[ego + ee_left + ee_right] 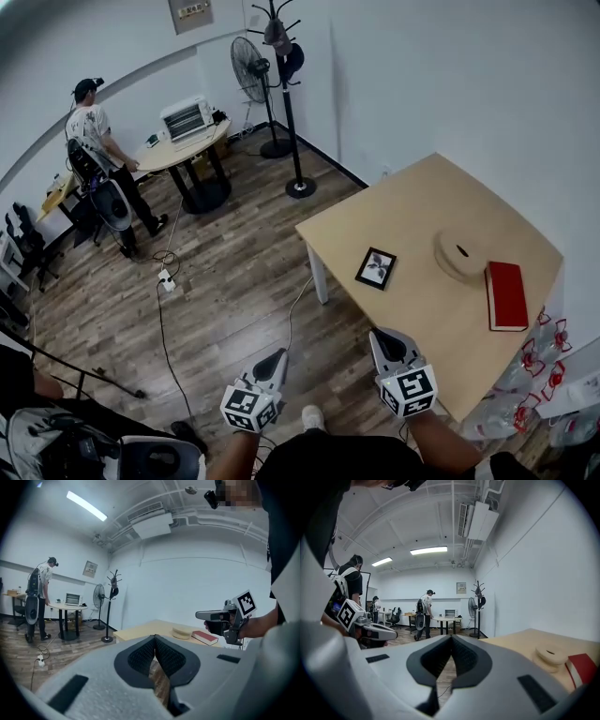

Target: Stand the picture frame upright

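Note:
The picture frame, black-edged with a pale picture, lies flat on the light wooden table near its left edge. Both grippers hang in front of the table's near corner, well short of the frame and touching nothing. My left gripper is over the floor, its jaws shut and empty, the pads meeting in the left gripper view. My right gripper is by the table's near edge, also shut and empty. Each gripper shows in the other's view: the right gripper, the left gripper. Neither gripper view shows the frame.
A round wooden disc and a red book lie on the table to the right of the frame. Plastic bags hang at the table's right side. A cable and power strip run across the floor. Farther off are a coat stand, a fan and a person at a round table.

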Motion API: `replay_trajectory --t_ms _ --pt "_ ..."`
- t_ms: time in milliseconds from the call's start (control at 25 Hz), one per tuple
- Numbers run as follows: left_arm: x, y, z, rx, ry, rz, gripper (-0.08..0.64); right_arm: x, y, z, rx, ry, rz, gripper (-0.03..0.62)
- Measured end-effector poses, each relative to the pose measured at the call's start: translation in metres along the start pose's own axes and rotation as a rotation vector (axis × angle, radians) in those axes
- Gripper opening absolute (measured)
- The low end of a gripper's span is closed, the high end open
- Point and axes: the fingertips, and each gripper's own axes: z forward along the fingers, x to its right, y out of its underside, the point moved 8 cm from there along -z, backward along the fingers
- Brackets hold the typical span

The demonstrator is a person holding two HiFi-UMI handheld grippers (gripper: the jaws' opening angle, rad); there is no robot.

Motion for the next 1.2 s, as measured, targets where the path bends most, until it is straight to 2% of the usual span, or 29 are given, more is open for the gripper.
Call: replay_trajectory --t_ms 280,680,880,1200 --pt "-0.060 -0.008 0.026 -0.027 0.055 0.012 -0.005 -0.001 -0.011 0.056 0.024 0.118 0.015 0.009" --pt "-0.097 -0.018 0.064 -0.042 0.113 0.015 -0.005 0.018 -0.007 0.094 0.004 0.198 0.046 0.009" --pt "-0.108 -0.023 0.108 -0.063 0.141 0.024 -0.005 0.049 -0.005 0.115 -0.013 0.214 0.053 0.009" --pt "-0.108 -0.038 0.202 -0.103 0.218 0.057 -0.005 0.125 0.003 0.152 -0.034 0.257 0.089 0.009"
